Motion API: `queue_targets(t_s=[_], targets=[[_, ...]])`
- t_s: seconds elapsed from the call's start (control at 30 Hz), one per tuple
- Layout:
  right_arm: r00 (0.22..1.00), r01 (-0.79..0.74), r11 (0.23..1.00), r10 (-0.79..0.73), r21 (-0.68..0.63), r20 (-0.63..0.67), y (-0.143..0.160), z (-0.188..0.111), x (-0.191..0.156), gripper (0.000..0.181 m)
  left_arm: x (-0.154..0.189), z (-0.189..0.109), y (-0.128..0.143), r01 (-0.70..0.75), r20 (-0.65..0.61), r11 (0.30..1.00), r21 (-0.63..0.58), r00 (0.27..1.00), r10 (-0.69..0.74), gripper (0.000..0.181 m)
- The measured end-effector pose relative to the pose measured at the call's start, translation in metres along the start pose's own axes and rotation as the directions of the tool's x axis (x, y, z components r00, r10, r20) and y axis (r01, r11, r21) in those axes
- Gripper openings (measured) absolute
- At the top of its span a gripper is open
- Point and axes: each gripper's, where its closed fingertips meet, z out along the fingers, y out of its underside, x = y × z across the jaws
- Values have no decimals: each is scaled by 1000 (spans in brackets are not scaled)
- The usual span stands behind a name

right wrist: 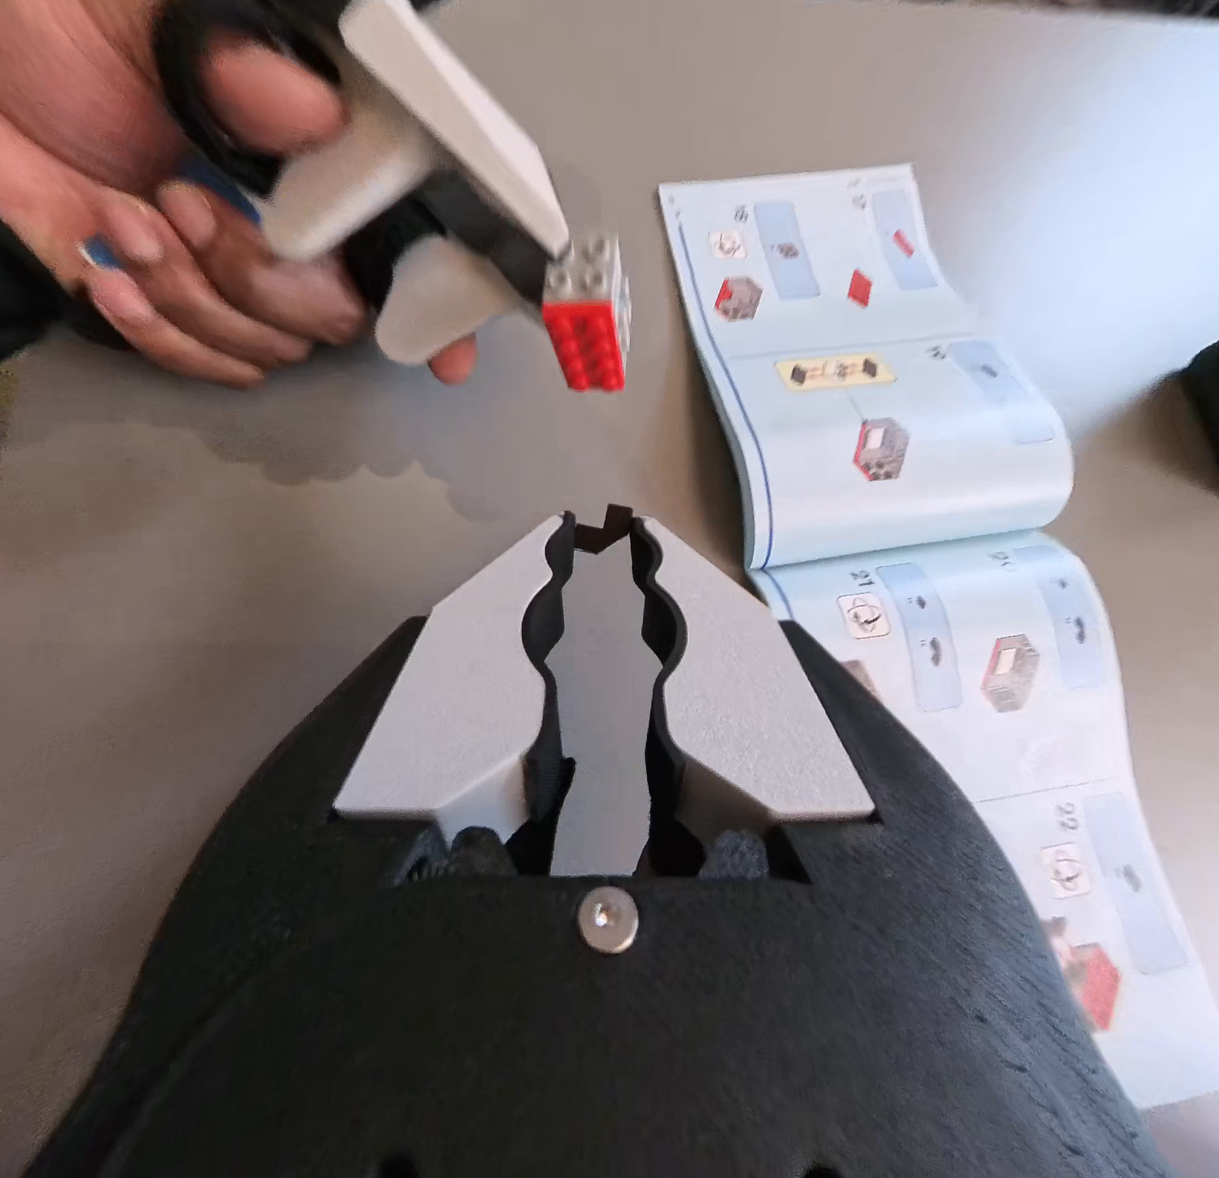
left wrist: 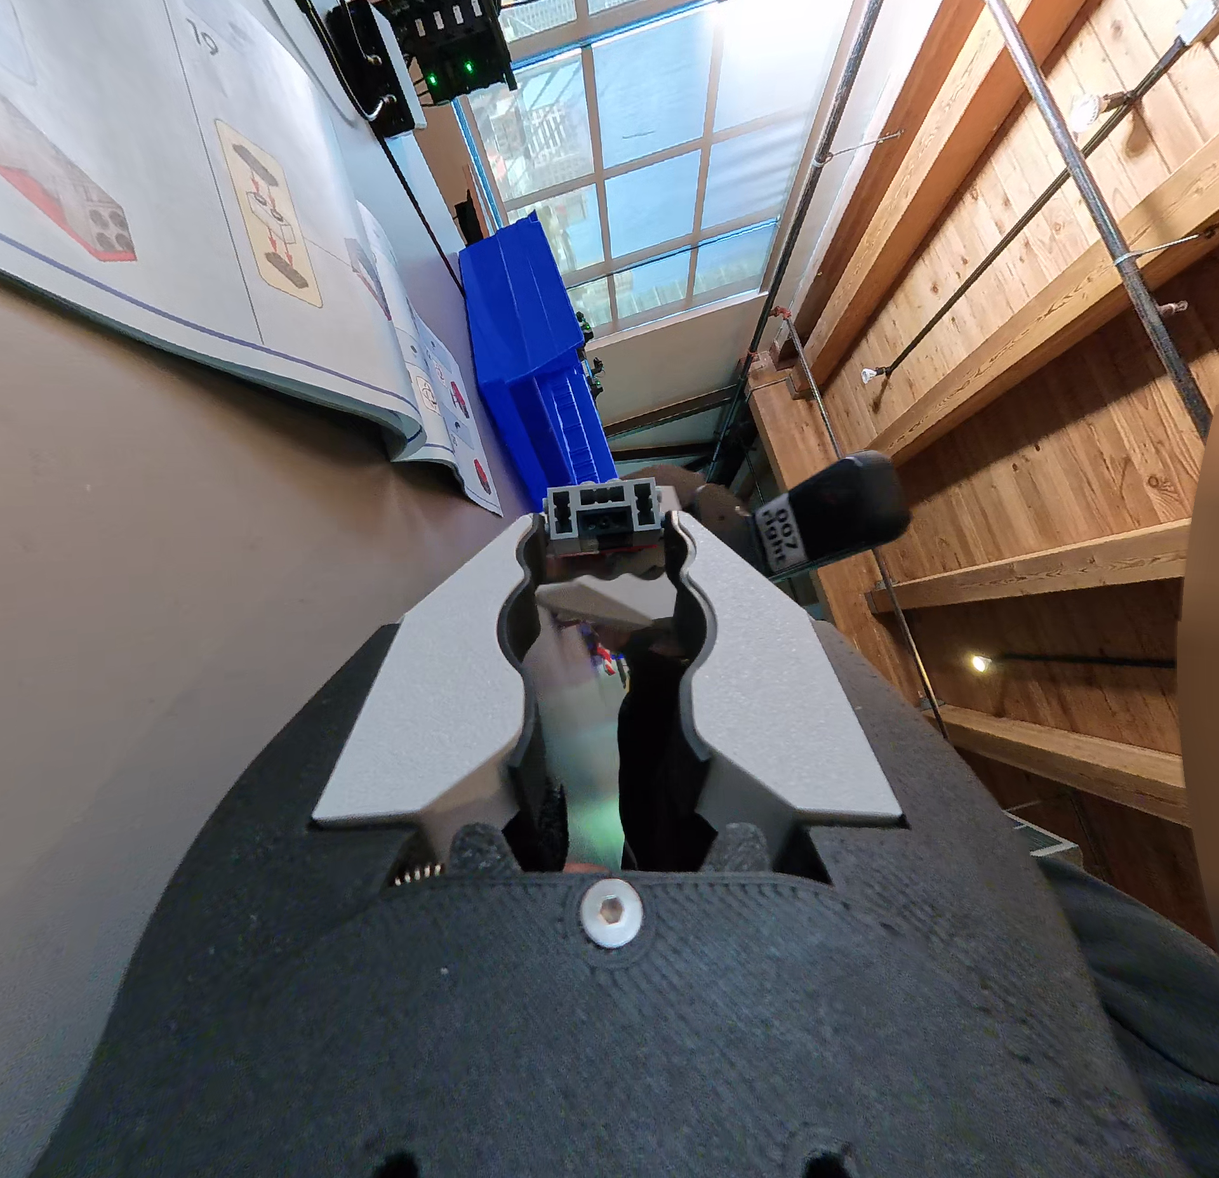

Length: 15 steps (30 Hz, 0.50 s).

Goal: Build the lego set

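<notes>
My left gripper is shut on a small grey Lego block build with dark inner parts and a red base, held in the air and rolled sideways. In the right wrist view the same build shows grey on top with a red plate underneath, held by the left gripper in a person's hand above the table. My right gripper is shut on a small black Lego piece at its tips, below and apart from the build.
An open instruction booklet lies on the grey table to the right; it also shows in the left wrist view. A blue bin stands behind it. The right gripper's black body shows beyond the build.
</notes>
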Motion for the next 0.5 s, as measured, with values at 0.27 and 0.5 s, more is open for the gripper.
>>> queue_targets(t_s=[0.27, 0.5], targets=[[999, 45, 988, -46, 150, 3, -77, -35, -11, 17, 2, 2, 3, 13, -14, 1000, -6, 1000, -13, 35], [997, 82, 995, -82, 62, -15, -78, -21, -10, 17, 5, 3, 5, 26, -40, 1000, -13, 999, -26, 35]])
